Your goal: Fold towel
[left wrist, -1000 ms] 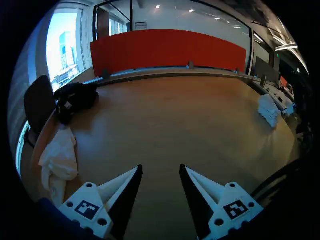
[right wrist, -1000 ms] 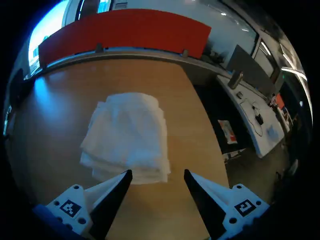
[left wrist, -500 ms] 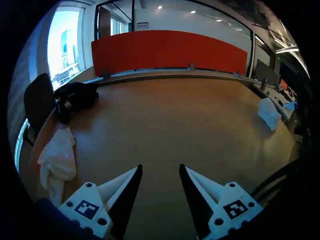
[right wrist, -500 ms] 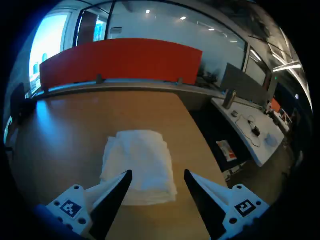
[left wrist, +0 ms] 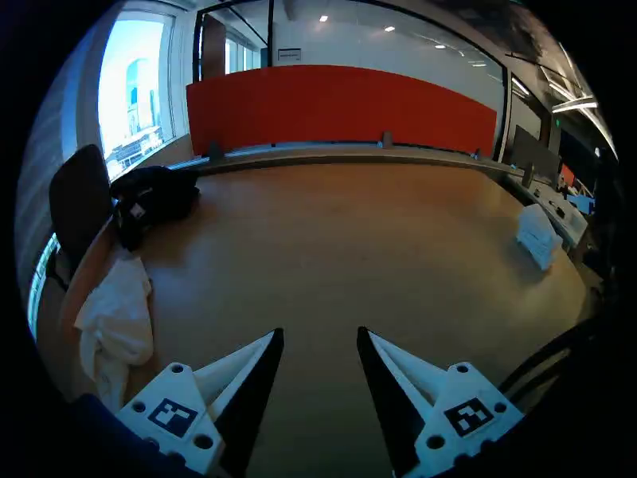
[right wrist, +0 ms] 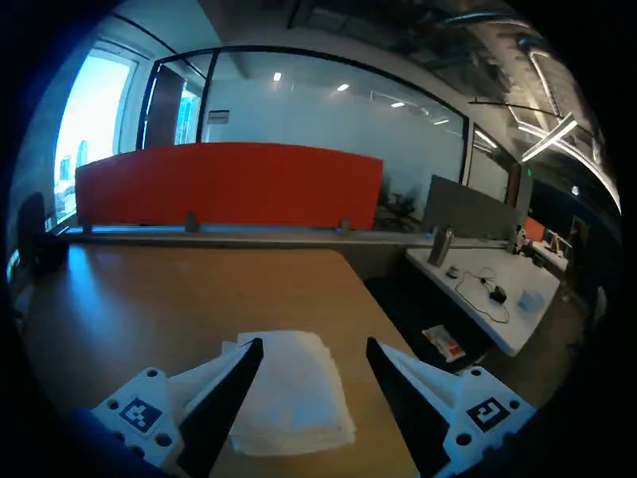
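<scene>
Wooden desk (right wrist: 119,303), red divider (right wrist: 231,187) behind. Right tool (right wrist: 311,342) has tilted up since a second ago; folded towel (right wrist: 295,394) now lies low between its spread, empty fingers. Left tool (left wrist: 318,331) unchanged, also released

This is an open-plan office. A long wooden worktop (left wrist: 358,239) is backed by a red divider screen (left wrist: 342,107), with a dark office chair (left wrist: 76,203) at its side. Glass partition walls (right wrist: 318,127), strip ceiling lights (right wrist: 549,135), a neighbouring desk (right wrist: 486,295) with cables, and tall windows (left wrist: 135,103) facing city buildings surround it.
</scene>
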The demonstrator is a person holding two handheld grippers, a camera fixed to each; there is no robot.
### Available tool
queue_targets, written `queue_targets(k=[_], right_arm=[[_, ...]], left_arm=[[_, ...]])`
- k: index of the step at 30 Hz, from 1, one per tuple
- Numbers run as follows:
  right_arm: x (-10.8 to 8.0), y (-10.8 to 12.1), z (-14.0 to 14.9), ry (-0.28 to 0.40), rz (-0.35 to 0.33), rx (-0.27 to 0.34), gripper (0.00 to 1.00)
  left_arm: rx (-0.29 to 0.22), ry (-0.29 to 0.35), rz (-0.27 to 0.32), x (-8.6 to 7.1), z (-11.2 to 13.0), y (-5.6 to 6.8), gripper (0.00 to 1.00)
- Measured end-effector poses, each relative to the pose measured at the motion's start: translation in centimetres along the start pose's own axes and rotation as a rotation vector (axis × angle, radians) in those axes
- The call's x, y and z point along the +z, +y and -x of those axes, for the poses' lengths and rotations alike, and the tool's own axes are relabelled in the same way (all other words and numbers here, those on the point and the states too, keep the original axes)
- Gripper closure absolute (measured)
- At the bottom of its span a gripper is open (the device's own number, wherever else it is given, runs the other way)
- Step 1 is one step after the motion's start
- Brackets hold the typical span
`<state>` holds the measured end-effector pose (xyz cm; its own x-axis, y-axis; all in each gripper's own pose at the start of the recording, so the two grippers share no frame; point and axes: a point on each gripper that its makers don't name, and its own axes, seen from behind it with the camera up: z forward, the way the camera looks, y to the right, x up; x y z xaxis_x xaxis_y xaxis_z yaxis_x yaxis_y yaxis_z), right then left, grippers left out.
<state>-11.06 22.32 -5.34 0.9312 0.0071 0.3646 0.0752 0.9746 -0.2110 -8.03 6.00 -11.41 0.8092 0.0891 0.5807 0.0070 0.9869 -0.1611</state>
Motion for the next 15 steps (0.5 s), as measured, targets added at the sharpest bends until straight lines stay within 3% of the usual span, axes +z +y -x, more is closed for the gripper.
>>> queue_targets(k=[7,15], right_arm=[[0.1,-0.8,-1.9,0.046,-0.011,0.009,0.0],[-0.1,-1.5,-4.2,0.115,-0.01,0.018,0.0]], left_arm=[[-0.013,0.039,-0.012,0.3,-1.8,-0.5,0.33],[-0.058,0.126,-0.059,0.3,-5.0,-2.5,0.33]])
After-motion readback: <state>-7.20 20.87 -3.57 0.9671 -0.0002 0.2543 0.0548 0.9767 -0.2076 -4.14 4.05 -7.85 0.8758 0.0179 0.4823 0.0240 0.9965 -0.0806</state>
